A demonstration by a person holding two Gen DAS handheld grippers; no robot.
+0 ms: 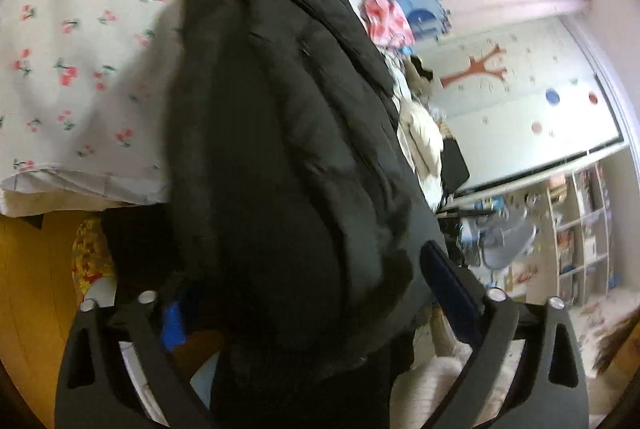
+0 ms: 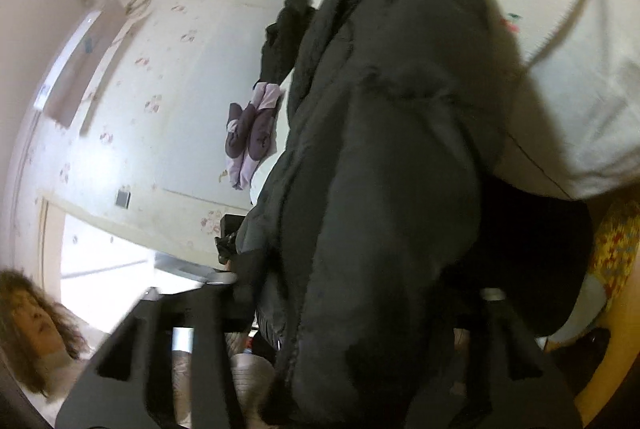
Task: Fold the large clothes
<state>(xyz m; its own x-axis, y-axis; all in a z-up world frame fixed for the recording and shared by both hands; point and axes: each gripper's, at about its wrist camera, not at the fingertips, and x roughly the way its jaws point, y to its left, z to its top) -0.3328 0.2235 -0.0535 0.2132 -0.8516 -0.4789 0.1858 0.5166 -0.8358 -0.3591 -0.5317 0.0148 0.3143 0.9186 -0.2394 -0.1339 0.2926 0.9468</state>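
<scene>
the black padded jacket (image 1: 288, 133) lies in a long bunched heap across the bed (image 1: 80, 41), one end over its near edge. left gripper (image 1: 304, 313) stands wide around that end; right gripper (image 2: 356, 313) narrower, pads hidden by cloth, grip unclear. no neat fold yet; most remains.

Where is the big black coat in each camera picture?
Left wrist view: black coat fills the middle, running from the top down between the tongs.
Right wrist view: black coat fills the middle and right.
Shared landmark: the cherry-print bed sheet beside it.
</scene>
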